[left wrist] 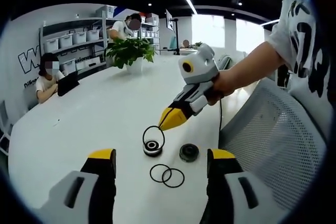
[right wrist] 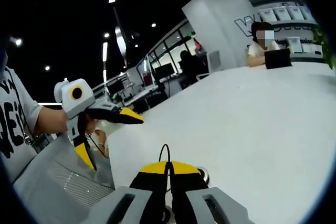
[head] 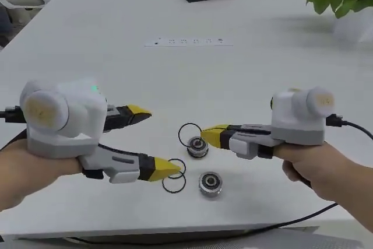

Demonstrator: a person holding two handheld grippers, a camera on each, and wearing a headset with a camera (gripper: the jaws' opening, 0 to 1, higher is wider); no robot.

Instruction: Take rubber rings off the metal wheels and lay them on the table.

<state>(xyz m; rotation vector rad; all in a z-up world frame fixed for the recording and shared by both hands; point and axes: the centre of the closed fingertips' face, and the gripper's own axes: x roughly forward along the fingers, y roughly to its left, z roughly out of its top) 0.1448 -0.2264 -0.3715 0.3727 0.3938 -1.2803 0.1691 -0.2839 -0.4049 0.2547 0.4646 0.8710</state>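
Two rubber rings (head: pixel 175 174) lay on the tabletop (head: pixel 175 74) at lower centre. The right tongs (head: pixel 208 135), clenched on a third ring (head: pixel 190 123), held it beside the upper wheel (head: pixel 197 147), not yet laid down. The left tongs (head: pixel 158 140) hung released.

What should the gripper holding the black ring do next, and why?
Probably lift the ring clear of the wheel and lay it beside the two loose rings on the table. The right gripper is shut on it, and its loop sits right at that wheel; I cannot tell whether it is fully off.
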